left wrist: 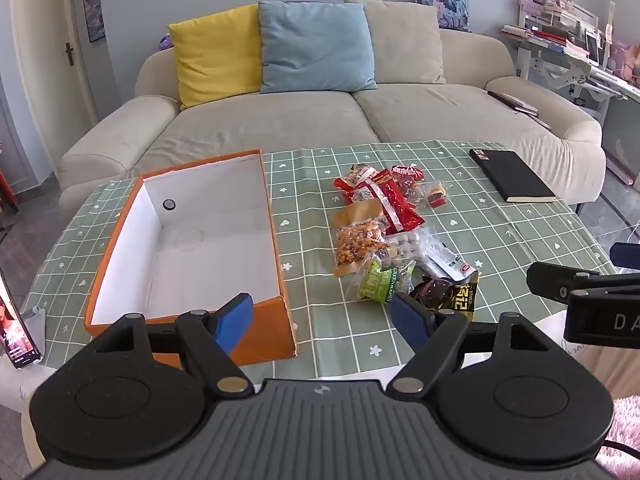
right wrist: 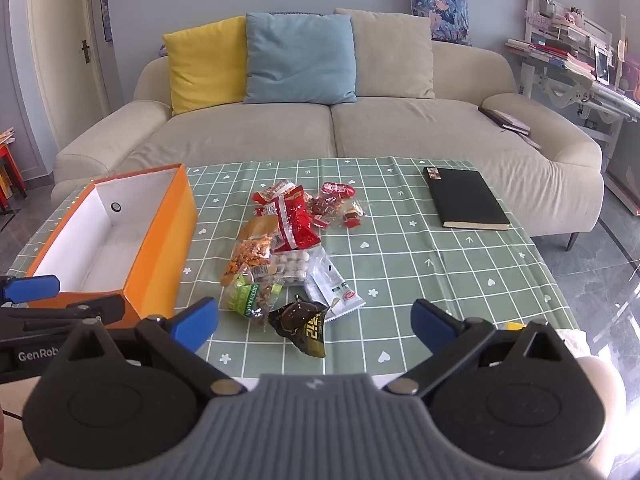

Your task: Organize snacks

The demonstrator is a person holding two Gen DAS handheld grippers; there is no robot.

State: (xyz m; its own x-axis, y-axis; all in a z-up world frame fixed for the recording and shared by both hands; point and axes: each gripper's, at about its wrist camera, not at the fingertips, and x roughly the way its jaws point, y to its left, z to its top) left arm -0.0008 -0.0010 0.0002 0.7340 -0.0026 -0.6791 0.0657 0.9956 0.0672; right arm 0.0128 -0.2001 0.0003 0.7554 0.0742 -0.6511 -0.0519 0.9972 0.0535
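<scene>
An empty orange box with a white inside stands on the left of the green checked table; it also shows in the right wrist view. A heap of snack packets lies to its right: red packets, a nut bag, a green packet and a dark packet nearest me. My left gripper is open and empty, near the box's front right corner. My right gripper is open and empty, just short of the dark packet.
A black notebook lies at the table's far right. A beige sofa with yellow, blue and beige cushions stands behind the table. A phone stands at the left edge. A cluttered desk is far right.
</scene>
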